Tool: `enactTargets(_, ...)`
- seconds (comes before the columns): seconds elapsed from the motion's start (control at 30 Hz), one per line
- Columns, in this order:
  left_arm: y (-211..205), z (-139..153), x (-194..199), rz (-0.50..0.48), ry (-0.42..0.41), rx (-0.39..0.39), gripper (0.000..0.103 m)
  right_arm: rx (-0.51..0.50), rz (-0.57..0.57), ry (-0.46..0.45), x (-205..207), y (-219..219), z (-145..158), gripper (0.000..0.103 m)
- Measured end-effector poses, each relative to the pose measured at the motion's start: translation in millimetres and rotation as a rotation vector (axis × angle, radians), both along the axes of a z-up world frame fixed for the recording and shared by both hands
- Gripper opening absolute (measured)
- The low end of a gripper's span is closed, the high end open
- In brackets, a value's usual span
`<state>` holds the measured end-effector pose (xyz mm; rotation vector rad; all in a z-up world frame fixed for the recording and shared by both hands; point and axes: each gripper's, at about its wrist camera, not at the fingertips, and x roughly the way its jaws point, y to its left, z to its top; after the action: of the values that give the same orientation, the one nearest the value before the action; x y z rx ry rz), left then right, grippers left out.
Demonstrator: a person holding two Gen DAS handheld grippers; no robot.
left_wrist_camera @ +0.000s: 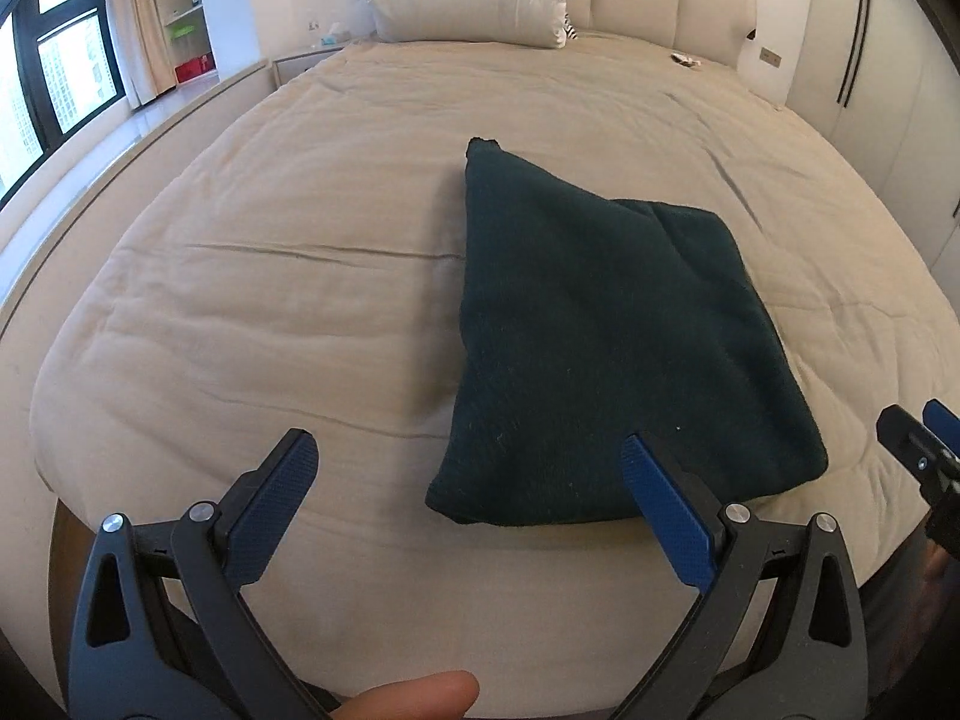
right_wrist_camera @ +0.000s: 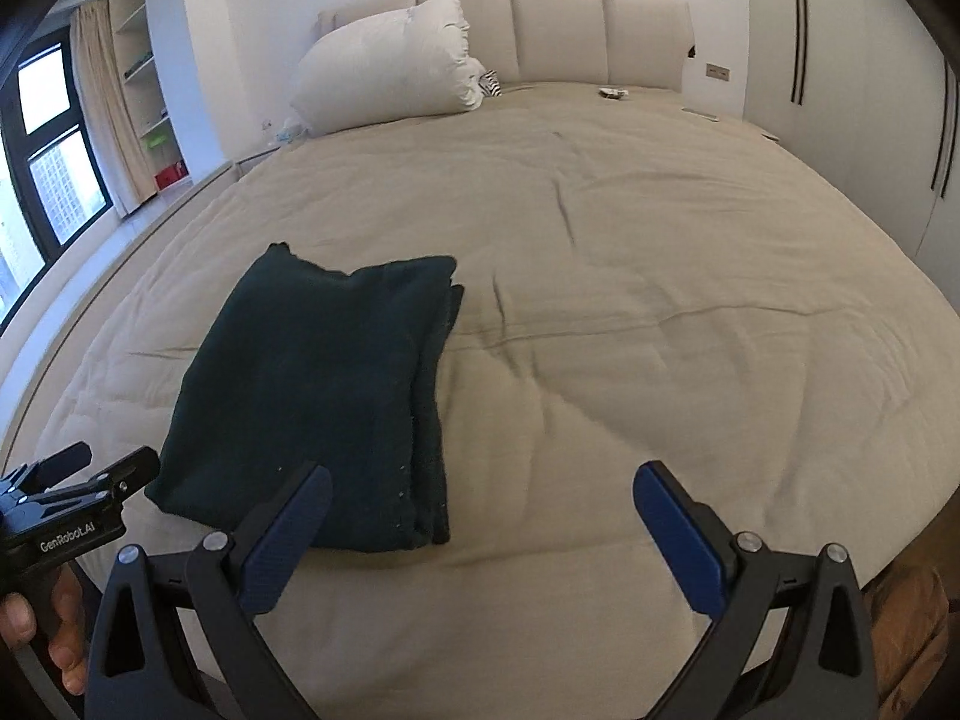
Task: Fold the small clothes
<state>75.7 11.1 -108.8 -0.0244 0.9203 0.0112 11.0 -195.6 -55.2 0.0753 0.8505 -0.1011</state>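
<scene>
Folded dark green garment (left_wrist_camera: 606,354), long axis toward headboard (right_wrist_camera: 558,30), flat on bed (right_wrist_camera: 660,276)

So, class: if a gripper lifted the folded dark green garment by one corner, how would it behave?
The dark green garment would probably flop and unfold: its stacked layers lie loose. It looks soft and knitted, so likely light. Pushed across the beige bedcover, it would probably bunch rather than slide.

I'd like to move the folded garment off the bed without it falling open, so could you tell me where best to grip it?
Probably the near edge of the garment, approached low from the foot of the bed. The stacked layer edges show along its right side, so the right gripper could pinch them there while the left gripper takes the near left corner.
</scene>
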Motion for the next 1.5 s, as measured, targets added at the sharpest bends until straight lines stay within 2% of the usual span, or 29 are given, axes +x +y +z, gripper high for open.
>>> enactTargets(1.5,0.1,-2.2,9.3,0.005,0.003,0.01,0.103,0.004,0.02,0.02,-0.4,3.1,-4.1,0.103)
